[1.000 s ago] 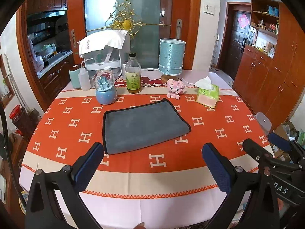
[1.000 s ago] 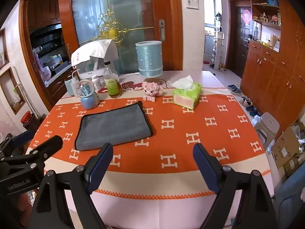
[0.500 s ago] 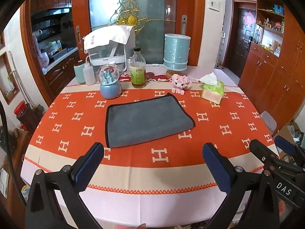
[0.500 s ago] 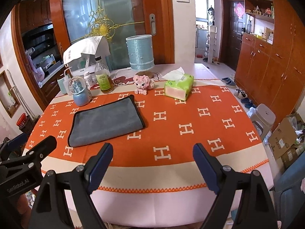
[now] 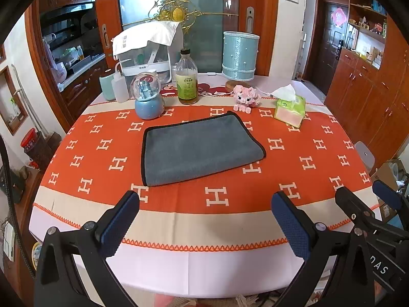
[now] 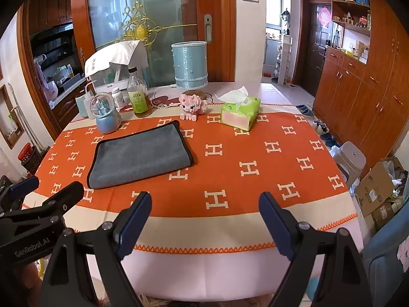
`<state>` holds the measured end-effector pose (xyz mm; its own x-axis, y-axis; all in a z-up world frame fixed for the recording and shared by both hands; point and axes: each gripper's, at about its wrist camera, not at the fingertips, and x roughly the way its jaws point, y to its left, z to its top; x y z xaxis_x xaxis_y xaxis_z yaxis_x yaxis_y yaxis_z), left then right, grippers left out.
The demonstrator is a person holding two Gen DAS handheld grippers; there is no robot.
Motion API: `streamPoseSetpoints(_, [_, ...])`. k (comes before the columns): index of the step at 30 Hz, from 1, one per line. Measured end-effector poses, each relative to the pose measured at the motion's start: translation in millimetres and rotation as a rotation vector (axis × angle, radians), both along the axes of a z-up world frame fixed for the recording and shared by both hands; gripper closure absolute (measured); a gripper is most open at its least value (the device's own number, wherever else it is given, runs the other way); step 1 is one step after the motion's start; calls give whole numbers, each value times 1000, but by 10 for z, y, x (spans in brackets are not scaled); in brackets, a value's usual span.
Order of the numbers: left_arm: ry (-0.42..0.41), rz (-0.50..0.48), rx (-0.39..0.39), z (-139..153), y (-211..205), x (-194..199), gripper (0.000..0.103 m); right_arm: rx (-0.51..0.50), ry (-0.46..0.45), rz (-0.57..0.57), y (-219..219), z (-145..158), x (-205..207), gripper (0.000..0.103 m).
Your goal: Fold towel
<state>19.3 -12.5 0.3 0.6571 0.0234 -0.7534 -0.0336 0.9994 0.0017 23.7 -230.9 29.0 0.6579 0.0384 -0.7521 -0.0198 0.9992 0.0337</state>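
Both tools wide open, empty: left tool (image 5: 204,220), right tool (image 6: 204,220). Towel (image 5: 199,148) flat mid-surface, apparently already folded. Risk: pinching orange cloth (image 5: 294,158) too; snow globe (image 5: 149,99) near far-left corner.

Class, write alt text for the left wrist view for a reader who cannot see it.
A grey towel lies flat on an orange tablecloth, untouched. The open left gripper hovers over the near table edge, jaws wide apart, with the right gripper at lower right.
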Motion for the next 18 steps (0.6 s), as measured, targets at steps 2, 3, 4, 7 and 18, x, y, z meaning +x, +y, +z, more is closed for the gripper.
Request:
streamPoseSetpoints(2, [-1, 0, 1, 0, 4, -2, 1, -1, 3, 2, 8, -5, 0, 17])
streamPoseSetpoints(3, [-1, 0, 1, -1, 5, -2, 1, -4, 4, 4, 12, -9, 3, 17])
streamPoseSetpoints(4, [-1, -1, 1, -4, 16, -5, 1, -6, 5, 3, 18, -12, 2, 17])
streamPoseSetpoints(7, [1, -1, 2, -4, 14, -4, 1, -5, 6, 3, 24, -17, 4, 17])
streamPoseSetpoints(18, [1, 0, 3, -6, 16, -6, 1, -4, 11, 0, 31, -27, 1, 17])
